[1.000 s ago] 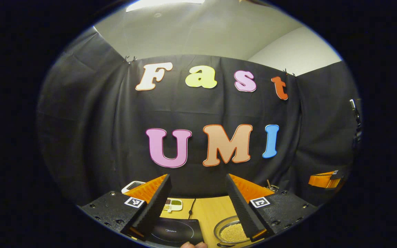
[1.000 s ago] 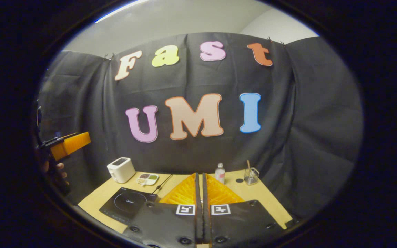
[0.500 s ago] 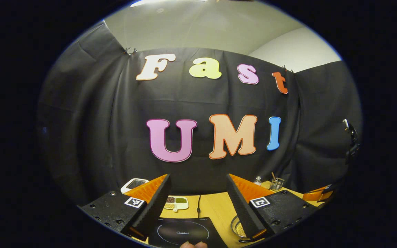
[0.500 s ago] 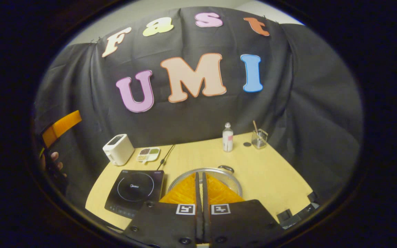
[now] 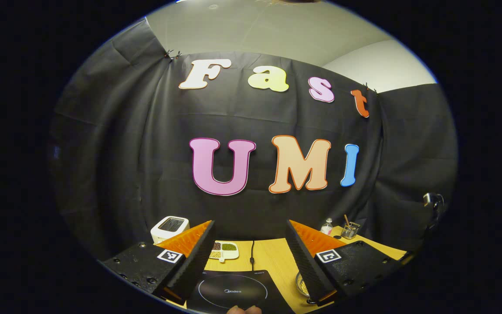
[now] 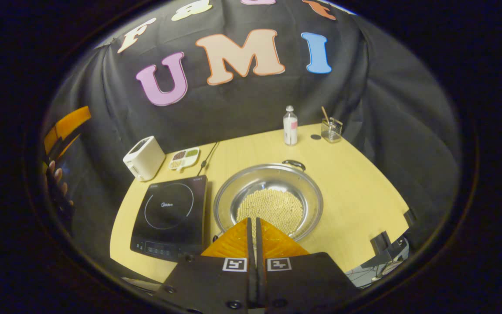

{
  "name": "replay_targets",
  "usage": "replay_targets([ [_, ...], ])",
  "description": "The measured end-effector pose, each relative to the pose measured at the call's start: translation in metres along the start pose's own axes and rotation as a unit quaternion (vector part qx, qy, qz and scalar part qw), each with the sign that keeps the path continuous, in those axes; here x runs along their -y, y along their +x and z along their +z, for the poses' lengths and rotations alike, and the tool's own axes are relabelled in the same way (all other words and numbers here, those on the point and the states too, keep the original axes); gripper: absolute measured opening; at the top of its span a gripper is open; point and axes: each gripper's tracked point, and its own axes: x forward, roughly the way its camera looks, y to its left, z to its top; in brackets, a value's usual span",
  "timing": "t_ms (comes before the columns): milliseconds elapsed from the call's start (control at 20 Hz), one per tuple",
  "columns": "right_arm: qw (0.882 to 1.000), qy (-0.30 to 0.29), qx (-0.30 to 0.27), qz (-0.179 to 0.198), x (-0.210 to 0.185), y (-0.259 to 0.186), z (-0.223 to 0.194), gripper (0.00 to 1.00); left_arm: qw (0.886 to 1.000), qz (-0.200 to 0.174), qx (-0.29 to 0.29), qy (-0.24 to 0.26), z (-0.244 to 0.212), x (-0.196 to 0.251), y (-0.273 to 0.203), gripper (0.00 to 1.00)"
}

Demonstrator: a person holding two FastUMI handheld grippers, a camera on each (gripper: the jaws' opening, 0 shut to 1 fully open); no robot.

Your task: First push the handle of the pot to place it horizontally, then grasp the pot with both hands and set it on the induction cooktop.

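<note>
A black cloth wall backs a pale wooden table [image 6: 355, 192] in the booth. In the right gripper view, the right gripper [image 6: 253, 226] hangs above the table's near edge with its two fingers pressed together, nothing between them, their tips over the near rim of the pot [image 6: 268, 200]. The pot is a wide steel pan holding a bed of small pale beans, with a dark handle [image 6: 293, 164] at its far rim. Just left of it, close but apart, lies the black induction cooktop [image 6: 170, 213]. Behind the cooktop stand a white toaster [image 6: 144, 158] and a small divided dish [image 6: 184, 158] of grains, with a black cable [image 6: 207, 158] running past. Farther back are a small bottle [image 6: 290, 126] and a glass jar [image 6: 331, 129] with a stick in it. In the left gripper view, the left gripper [image 5: 251, 257] is held high with its fingers spread wide, empty, above the cooktop.
</note>
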Motion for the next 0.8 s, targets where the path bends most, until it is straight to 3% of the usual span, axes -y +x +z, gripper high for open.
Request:
replay_targets([
  [100, 1.000, -0.008, -0.021, -0.004, 0.002, 0.007, -0.018, 0.02, 1.000, 0.003, -0.002, 0.000, -0.003, -0.004, 0.002, 0.96],
  [300, 0.998, -0.016, -0.058, -0.001, -0.002, 0.018, -0.049, 0.02, 1.000, 0.007, -0.006, 0.006, -0.007, -0.011, 0.000, 0.92],
  [800, 0.992, -0.011, -0.127, -0.016, 0.001, 0.054, -0.105, 0.00, 1.000, 0.018, -0.009, 0.005, -0.011, -0.025, -0.004, 0.95],
])
